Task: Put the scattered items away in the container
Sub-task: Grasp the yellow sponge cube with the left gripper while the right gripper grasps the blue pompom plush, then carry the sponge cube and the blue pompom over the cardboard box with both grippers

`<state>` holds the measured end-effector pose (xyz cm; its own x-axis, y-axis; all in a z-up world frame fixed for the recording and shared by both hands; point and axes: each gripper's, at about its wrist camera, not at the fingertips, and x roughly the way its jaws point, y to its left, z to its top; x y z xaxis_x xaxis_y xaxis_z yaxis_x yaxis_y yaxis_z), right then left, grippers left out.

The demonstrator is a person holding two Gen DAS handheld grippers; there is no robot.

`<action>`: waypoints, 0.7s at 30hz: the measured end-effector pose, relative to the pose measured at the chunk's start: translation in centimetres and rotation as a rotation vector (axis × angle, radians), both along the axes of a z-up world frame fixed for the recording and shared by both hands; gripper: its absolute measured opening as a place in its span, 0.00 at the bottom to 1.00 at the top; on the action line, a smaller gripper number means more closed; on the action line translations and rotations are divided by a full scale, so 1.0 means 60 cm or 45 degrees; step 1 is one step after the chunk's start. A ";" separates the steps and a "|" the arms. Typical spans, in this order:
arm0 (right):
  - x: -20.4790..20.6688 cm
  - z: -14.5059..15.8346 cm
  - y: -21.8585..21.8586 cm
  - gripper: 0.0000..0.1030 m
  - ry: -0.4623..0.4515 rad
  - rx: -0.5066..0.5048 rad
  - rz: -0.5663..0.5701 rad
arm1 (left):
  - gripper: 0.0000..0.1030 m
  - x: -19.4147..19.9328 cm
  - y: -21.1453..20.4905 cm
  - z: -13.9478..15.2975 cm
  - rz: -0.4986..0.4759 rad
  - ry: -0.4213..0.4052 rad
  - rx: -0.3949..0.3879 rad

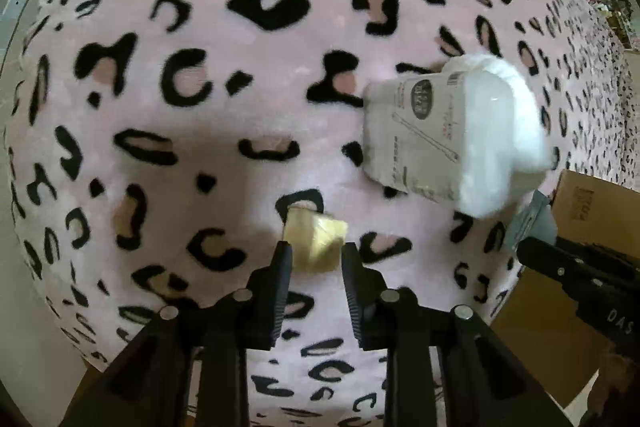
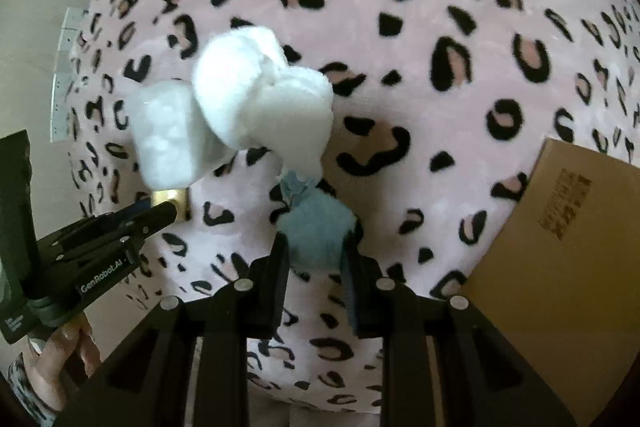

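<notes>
yellowish block, blurred, pale blue fluff

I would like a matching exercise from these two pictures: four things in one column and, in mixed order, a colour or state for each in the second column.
Things:
1. small packet
2. fluffy toy
3. cardboard box
4. cotton swab pack

Descriptions:
A. brown, at the blanket's right edge
B. yellowish, between the left gripper's fingers
C. white, lying on the blanket, not held
D. light blue, between the right gripper's fingers

Pairs: 1-B, 2-D, 3-A, 4-C
</notes>
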<state>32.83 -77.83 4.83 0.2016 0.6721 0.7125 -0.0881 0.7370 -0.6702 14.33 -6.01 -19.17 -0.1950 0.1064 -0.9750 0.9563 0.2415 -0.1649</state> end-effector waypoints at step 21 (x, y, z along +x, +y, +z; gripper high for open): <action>0.035 -0.086 -0.027 0.24 -0.050 -0.009 0.009 | 0.44 -0.047 -0.030 -0.076 -0.098 -0.007 0.122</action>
